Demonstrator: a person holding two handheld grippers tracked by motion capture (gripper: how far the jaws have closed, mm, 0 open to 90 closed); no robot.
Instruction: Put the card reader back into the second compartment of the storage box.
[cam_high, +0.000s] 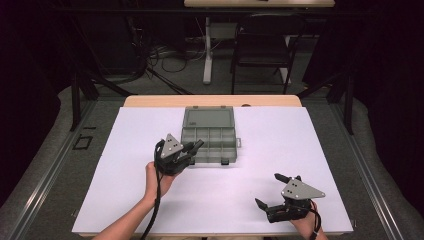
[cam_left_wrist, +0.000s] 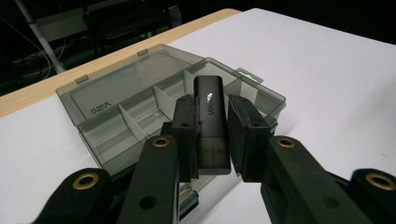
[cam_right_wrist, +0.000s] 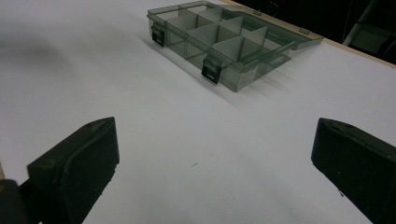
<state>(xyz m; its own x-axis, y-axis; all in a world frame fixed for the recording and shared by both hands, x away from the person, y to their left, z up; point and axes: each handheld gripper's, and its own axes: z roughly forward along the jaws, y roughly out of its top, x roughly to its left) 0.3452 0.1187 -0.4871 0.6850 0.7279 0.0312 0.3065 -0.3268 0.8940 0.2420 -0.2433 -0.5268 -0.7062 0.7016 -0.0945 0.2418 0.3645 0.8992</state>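
Nearest in the high view, the right gripper (cam_high: 276, 191) rests at five o'clock, jaws spread and empty; the left gripper (cam_high: 186, 151) hangs over the organizer box (cam_high: 209, 131).

Left gripper view: it clasps a black USB stick (cam_left_wrist: 211, 122) above a compartment; the loose-looking hold could let it drop askew, and the stick's lower end is hidden.

Right gripper view: the box's compartments appear empty, the far ones hard to judge.

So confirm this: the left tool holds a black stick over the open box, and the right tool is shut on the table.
Wrong on the right tool: its jaws stand wide apart, as the right gripper view shows. The rest holds: the left tool grips the black stick over the open box.
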